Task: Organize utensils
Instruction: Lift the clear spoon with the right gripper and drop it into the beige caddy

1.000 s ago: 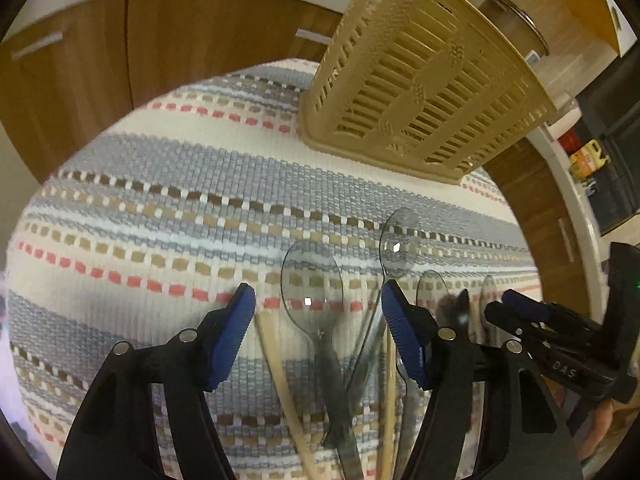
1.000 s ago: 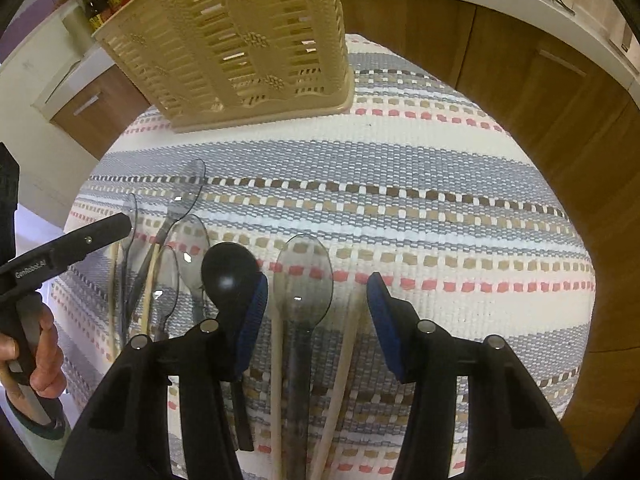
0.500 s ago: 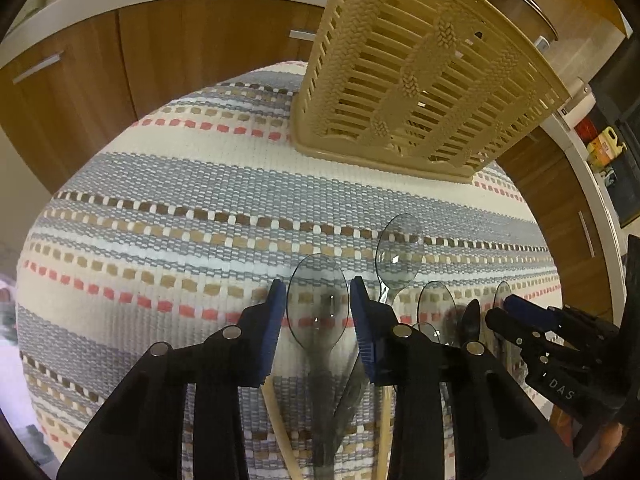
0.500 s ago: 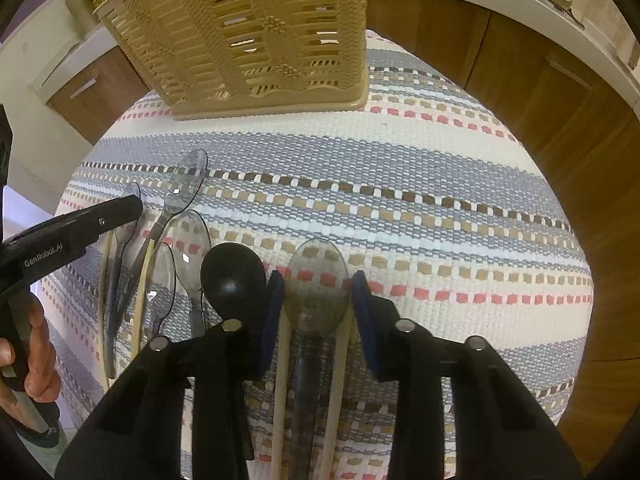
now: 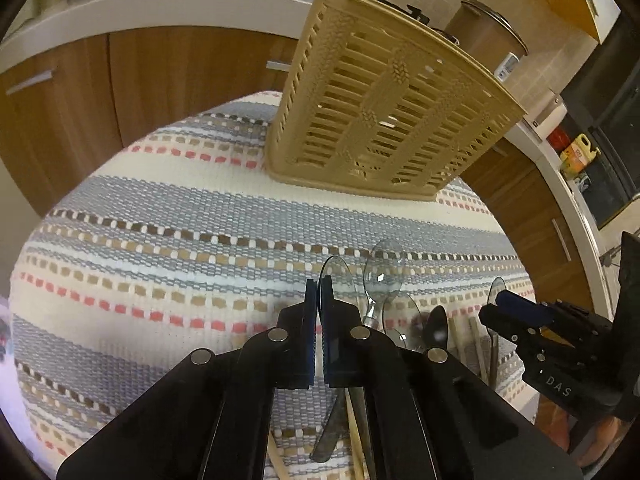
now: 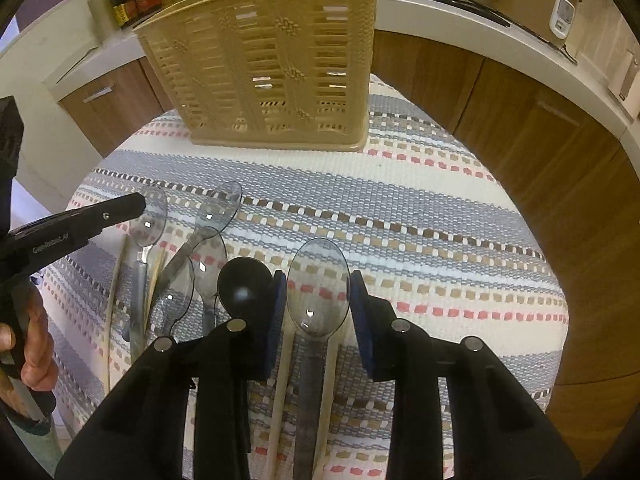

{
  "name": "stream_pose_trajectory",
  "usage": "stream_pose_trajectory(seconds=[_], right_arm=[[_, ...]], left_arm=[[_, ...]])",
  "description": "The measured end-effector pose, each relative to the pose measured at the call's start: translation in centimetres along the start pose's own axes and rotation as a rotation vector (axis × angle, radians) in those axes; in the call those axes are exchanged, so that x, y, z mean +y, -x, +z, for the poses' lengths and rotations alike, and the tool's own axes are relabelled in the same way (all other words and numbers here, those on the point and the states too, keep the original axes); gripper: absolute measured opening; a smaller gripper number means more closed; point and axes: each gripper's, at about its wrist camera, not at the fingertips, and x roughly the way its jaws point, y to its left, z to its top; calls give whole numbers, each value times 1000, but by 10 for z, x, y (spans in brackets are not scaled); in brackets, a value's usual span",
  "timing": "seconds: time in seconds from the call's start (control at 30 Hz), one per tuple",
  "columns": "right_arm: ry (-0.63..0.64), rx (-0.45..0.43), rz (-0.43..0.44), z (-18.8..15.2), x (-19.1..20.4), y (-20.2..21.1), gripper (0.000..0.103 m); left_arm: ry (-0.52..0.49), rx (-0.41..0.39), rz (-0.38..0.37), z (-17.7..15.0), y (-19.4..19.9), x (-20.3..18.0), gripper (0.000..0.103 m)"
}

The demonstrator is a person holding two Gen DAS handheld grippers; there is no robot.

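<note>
Utensils [image 6: 192, 276] lie low on striped counter [image 6: 420, 208], below basket [image 6: 264, 68] | light, stiff, slick plastic: grip handles | left gripper [image 5: 319, 284] jaws pinch clear spoon [image 5: 340, 276] | right gripper [image 6: 318, 300] jaws narrowly flank another spoon [image 6: 318, 288].

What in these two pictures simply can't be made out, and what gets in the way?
- Inside of the beige basket: both views show only its slatted outer wall, so whether it holds anything cannot be told.
- Handles of the clear spoon and the wooden sticks beside it: right wrist view, cut off by the bottom edge and the right gripper.
- Left gripper: left wrist view, its shut pads cover the clear spoon behind them, so a grip cannot be confirmed.
</note>
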Motion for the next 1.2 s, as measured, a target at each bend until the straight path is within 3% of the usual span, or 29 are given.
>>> stream_pose_trajectory(seconds=[0.17,0.3,0.57,0.7,0.97,1.2], right_arm=[[-11,-37,29,-1,-9,12,29],[-1,-118,39,-1,-14,43,29],[-12,-425,42,37,-17,126,29],[-20,-592,20,73,-19,156,29],[-55,-787,8,142,-30,163,29],[-52,-805,-14,164,-31,116,29]], left_arm=[[-17,-61,-14,-2,15,5,0],[-65,-191,-40,1,55,-3,0],[-119,-584,22,33,148,-29,0],[-128,-708,54,62,168,-40,0],[-171,-834,131,122,160,-58,0],[-203,-869,184,147,120,-59,0]])
